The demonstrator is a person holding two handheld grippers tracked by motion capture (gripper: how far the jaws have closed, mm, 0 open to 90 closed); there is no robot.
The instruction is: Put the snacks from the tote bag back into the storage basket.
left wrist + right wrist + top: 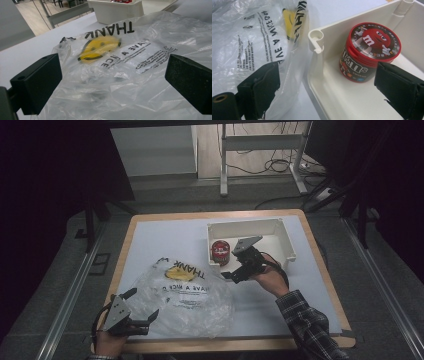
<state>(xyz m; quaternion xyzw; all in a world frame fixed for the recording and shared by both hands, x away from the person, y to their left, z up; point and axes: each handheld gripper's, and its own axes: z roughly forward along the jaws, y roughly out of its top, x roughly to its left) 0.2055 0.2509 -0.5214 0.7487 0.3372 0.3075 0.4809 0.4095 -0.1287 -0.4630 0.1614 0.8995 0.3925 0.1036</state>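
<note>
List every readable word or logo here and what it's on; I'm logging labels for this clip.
"THANK": top line on the clear plastic bag, above a yellow smiley face.
"HAVE A NICE": on the bag below the smiley; the rest is hidden in folds.
Small print on the bag: too small to read.
"m&m's" and "m": side and lid of the red candy tub in the white bin.

Bag (187, 295) thin glossy clear plastic; bin (285, 240) smooth white plastic.

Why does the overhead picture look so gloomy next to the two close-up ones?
High view: dim room, dark edges, the table palely lit. Left gripper view: brighter, the plastic bag glares, far background soft. Right gripper view: the candy tub is crisp, near jaws blurred.
</note>
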